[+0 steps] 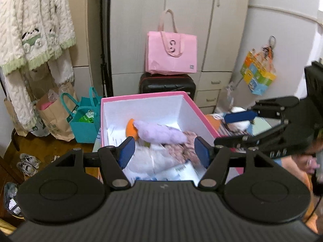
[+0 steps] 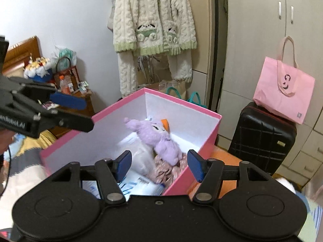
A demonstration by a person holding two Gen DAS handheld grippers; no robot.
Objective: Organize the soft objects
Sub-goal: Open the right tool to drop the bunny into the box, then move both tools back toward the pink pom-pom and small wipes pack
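Purple plush owl [image 2: 161, 139] lies inside the pink box [image 2: 203, 157], on a pink floral cloth [image 2: 167, 171]. My left gripper [image 1: 164, 153] and right gripper [image 2: 159, 164] gape empty above it; I'd lift clear, then seek the next soft item.

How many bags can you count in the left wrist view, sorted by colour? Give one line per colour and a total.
Pink bag on the black suitcase: 1
Teal bags on the floor beside the pink box: 2
Brown paper bags under the hanging robe: 2
Total: 5
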